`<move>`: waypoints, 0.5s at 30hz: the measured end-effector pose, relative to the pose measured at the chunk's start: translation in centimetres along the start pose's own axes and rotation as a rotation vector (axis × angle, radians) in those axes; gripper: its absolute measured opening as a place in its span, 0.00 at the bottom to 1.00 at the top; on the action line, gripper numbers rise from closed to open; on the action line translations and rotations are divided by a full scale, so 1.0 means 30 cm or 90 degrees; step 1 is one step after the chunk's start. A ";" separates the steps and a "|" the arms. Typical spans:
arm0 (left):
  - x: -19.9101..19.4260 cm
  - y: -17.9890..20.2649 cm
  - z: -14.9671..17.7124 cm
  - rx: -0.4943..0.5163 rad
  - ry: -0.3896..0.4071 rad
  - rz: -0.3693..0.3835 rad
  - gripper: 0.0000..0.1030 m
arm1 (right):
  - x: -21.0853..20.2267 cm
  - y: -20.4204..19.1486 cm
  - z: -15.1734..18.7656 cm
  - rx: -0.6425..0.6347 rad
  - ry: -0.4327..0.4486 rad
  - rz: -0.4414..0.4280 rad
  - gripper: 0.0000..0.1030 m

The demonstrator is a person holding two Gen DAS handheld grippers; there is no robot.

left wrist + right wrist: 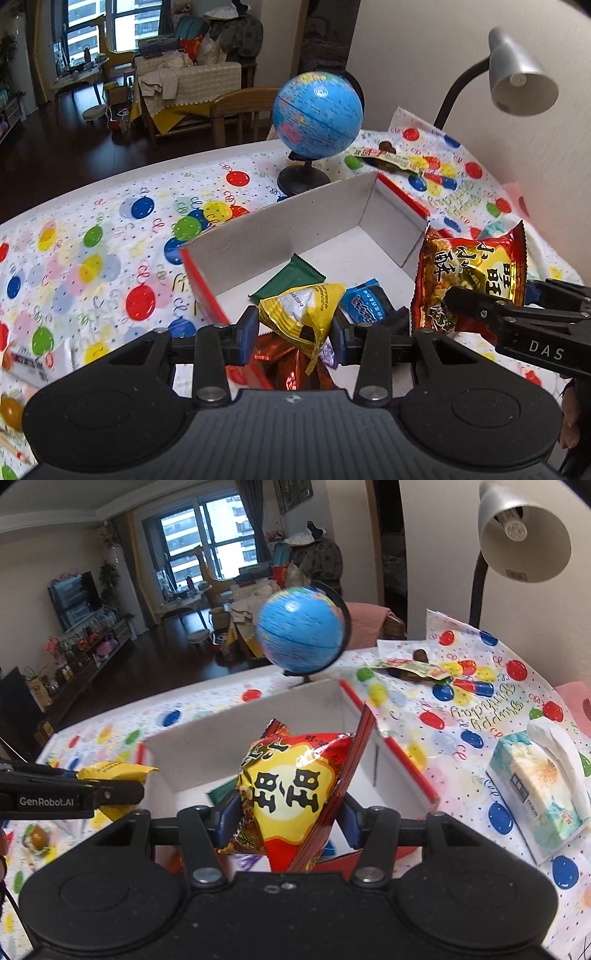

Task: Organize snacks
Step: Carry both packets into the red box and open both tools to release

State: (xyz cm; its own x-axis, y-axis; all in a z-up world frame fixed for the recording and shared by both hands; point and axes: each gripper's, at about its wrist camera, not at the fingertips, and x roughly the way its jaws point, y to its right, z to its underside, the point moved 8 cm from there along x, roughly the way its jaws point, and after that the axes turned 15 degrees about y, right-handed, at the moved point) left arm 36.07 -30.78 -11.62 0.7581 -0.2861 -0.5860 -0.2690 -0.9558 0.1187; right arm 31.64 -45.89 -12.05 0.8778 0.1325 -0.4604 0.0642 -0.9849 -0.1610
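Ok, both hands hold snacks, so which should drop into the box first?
Left, probably: its yellow packet already hangs over the box floor, while the right's red bag sits by the box's right wall.

Glossy foil snack bags (295,775), matt cardboard box (295,221).

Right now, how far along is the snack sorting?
Partly done. A green packet and a blue packet already lie in the red-sided box. In hand: the left hand-held gripper grips a yellow packet, the right hand-held gripper a red-and-yellow snack bag, both at the box. Left: a snack packet beside the globe.
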 end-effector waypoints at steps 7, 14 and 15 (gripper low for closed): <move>0.144 0.029 0.009 0.026 -0.033 -0.012 0.38 | 0.093 0.051 0.042 -0.006 -0.028 0.006 0.52; 0.251 0.044 0.025 0.059 -0.057 -0.026 0.38 | 0.186 0.083 0.065 0.000 -0.042 0.007 0.52; 0.266 0.044 0.027 0.062 -0.062 -0.030 0.38 | 0.197 0.081 0.067 0.000 -0.044 0.006 0.52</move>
State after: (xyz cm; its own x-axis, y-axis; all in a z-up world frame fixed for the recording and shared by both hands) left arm 41.27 -34.28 -16.79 0.7115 -0.2294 -0.6642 -0.2946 -0.9555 0.0145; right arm 36.03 -47.26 -16.93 0.8431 0.1310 -0.5216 0.0562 -0.9860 -0.1568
